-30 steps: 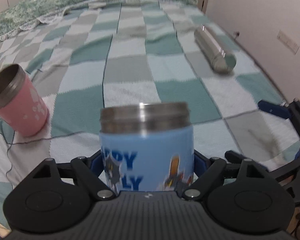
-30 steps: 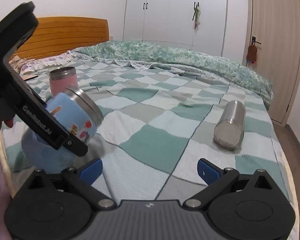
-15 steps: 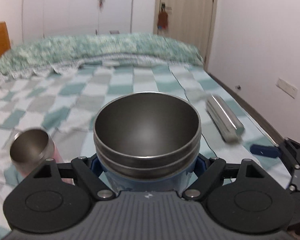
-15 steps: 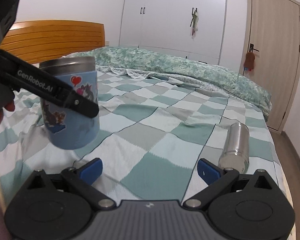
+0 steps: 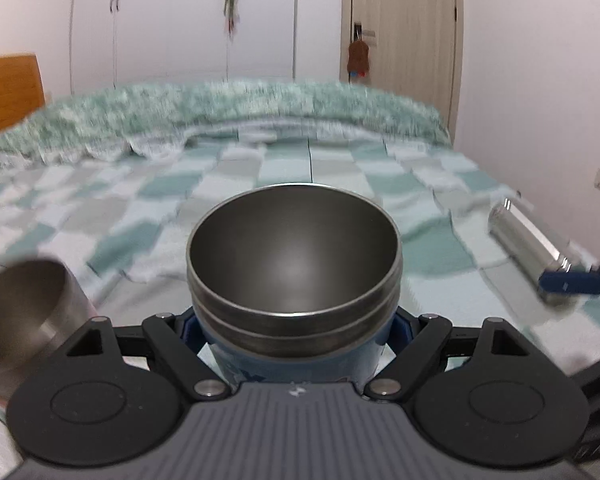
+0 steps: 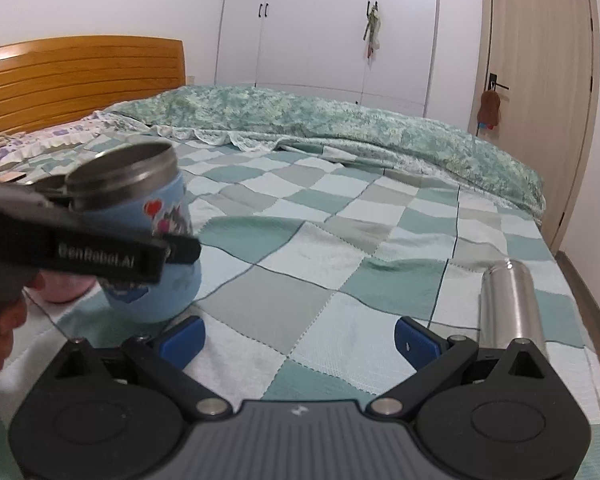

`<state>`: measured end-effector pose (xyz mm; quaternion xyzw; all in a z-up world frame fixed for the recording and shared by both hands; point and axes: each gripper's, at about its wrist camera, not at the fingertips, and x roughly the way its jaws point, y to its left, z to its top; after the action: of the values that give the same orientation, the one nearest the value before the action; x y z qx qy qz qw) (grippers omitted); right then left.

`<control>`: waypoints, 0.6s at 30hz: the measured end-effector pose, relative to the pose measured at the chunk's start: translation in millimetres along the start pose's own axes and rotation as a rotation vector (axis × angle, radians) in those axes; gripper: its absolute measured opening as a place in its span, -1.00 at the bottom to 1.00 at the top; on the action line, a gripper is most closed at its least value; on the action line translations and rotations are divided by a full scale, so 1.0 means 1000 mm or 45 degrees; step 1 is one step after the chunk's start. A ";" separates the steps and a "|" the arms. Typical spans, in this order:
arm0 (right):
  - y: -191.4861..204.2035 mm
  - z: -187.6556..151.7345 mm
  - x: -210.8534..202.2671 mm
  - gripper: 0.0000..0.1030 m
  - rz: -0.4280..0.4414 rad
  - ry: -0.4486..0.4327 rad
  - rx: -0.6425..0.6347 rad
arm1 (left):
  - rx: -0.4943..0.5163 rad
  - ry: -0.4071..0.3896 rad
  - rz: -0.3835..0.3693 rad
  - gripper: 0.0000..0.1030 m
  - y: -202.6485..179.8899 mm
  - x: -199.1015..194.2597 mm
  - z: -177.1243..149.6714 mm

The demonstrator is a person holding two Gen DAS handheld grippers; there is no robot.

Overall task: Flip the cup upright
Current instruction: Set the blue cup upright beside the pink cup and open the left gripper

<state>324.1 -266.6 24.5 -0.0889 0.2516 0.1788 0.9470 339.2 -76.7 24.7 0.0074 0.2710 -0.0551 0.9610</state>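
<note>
Fingers around blue cup (steel-rimmed, mouth up)

This is a home bedroom. A bed fills the middle of the right wrist view, spread with a green-and-grey checked blanket and a rumpled floral quilt, its wooden headboard at upper left. White wardrobe doors stand at top centre, a wooden door at upper right.
</note>
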 end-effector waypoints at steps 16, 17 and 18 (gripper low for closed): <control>0.001 -0.004 -0.012 0.97 -0.011 -0.004 -0.004 | 0.064 -0.125 0.015 1.00 -0.008 -0.043 0.001; 0.002 -0.003 -0.017 0.97 -0.015 -0.009 -0.006 | 0.064 -0.131 0.007 1.00 -0.009 -0.050 0.003; 0.004 -0.003 -0.024 0.97 -0.019 -0.015 -0.006 | 0.064 -0.139 -0.004 1.00 -0.010 -0.057 0.004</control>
<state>302.2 -271.1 33.5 -0.0920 0.2450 0.1730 0.9495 291.6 -81.0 58.2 0.0280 0.2166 -0.0637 0.9738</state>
